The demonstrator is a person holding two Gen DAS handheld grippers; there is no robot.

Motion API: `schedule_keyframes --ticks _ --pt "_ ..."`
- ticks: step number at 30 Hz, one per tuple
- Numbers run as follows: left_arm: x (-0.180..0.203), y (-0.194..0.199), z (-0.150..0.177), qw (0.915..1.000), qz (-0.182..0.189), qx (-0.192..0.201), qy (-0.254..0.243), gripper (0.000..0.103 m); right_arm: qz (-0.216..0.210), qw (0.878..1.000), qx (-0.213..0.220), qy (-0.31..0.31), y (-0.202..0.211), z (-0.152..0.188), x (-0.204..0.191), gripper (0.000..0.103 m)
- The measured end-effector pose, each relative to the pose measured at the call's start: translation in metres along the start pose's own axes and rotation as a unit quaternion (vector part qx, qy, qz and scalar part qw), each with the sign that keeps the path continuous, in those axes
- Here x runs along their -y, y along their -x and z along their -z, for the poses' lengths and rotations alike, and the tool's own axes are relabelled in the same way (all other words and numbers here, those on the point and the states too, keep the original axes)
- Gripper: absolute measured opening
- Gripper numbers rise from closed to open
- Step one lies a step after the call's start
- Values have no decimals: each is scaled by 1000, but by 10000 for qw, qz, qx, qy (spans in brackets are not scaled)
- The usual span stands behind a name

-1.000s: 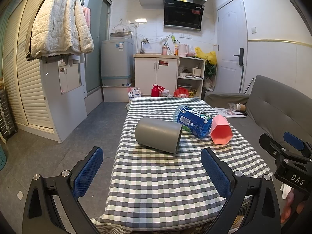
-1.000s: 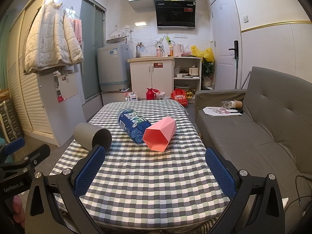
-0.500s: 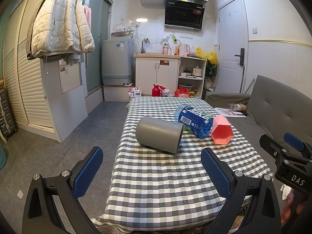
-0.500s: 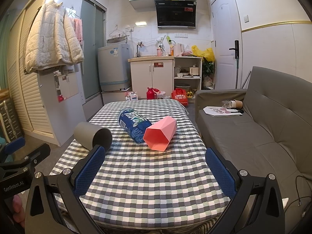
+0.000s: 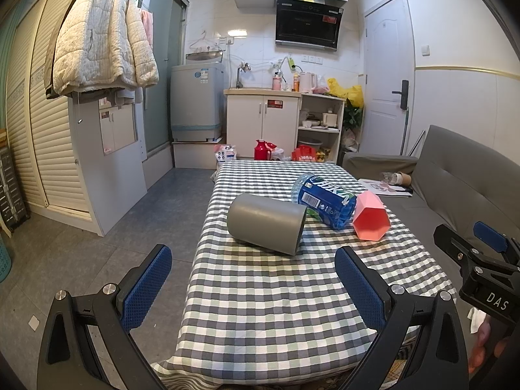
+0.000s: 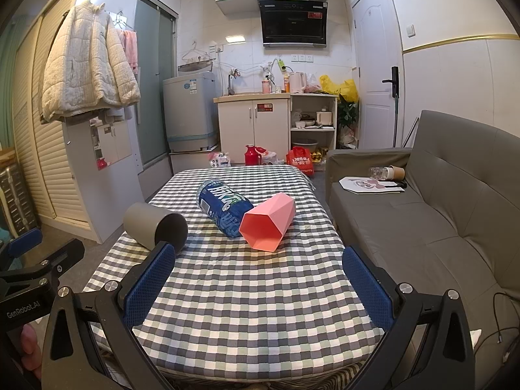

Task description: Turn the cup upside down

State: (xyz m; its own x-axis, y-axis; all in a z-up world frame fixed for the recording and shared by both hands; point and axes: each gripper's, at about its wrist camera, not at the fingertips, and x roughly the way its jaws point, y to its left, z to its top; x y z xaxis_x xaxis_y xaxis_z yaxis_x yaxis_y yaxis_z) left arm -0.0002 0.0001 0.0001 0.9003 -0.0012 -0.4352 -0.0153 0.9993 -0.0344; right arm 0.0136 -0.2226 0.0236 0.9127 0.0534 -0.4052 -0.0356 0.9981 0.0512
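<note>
Nothing is flipped yet: the grey cup (image 5: 266, 223) and pink cup (image 6: 267, 221) lie on their sides mid-frame on the desk (image 6: 247, 305). Both the left hand-held gripper (image 5: 253, 287) and the right hand-held gripper (image 6: 260, 284) gape wide, empty.

Cup (image 5: 266, 223) left of bottle (image 5: 325, 201) (touching)

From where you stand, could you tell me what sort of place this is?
Most likely a small one-room flat with living area and kitchen together: a grey sofa beside the checked table, a range hood over a kitchen cabinet, and a washing machine.
</note>
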Motion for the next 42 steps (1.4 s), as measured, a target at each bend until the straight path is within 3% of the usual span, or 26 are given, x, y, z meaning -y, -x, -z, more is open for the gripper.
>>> schedule_keyframes --ticks 25,31,37,42 --pt "0 0 0 10000 6 -26 17 103 -29 10000 -66 19 1 1 -1 103" --pt "-3 -11 -2 9997 -134 -195 24 103 -250 9992 -250 179 -11 -10 -8 103" --pt "-22 -40 -27 9978 -385 -482 227 103 -693 9953 -432 526 -46 -48 -12 103" --pt "-39 -75 -44 9953 -592 -670 381 103 -940 9868 -1040 812 -119 -77 -20 103"
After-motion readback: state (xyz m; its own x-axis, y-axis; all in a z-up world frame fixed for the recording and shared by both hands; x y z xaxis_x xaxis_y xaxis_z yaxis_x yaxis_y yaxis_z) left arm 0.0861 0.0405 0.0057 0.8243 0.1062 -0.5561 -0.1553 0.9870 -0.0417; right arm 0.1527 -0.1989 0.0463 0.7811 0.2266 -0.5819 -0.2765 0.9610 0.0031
